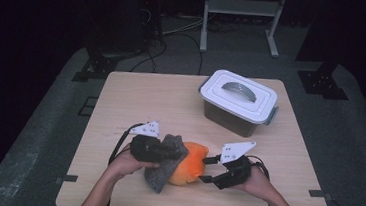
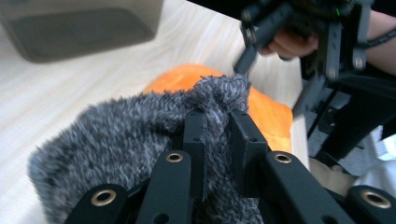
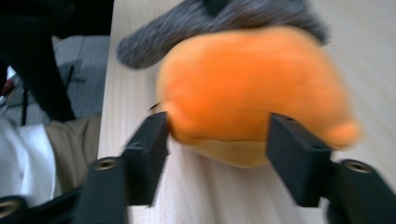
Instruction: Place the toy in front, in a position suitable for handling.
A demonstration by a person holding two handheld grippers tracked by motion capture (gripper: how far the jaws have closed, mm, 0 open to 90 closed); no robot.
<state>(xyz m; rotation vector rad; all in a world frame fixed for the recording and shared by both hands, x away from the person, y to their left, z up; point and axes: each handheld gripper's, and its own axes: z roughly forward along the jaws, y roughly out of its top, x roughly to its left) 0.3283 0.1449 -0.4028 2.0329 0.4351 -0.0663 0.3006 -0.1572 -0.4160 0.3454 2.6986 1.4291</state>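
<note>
The grey fuzzy cloth (image 2: 140, 135) is pinched tight in the left gripper (image 2: 217, 135), draped over the orange plush toy (image 3: 252, 88) near the table (image 1: 136, 94) front edge. The right gripper (image 3: 217, 140) stands open, jaws flanking the toy. The high view adds a lidded white box (image 1: 239, 100) farther back.

No legible text, labels, brands or nos. anywhere: none on lidded box (image 1: 239, 102), plush items or tabletop (image 1: 136, 94); views too blurry for fine print.

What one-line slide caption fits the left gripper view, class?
Left gripper shut on a grey fuzzy cloth draped over an orange plush toy on the wooden table.
</note>
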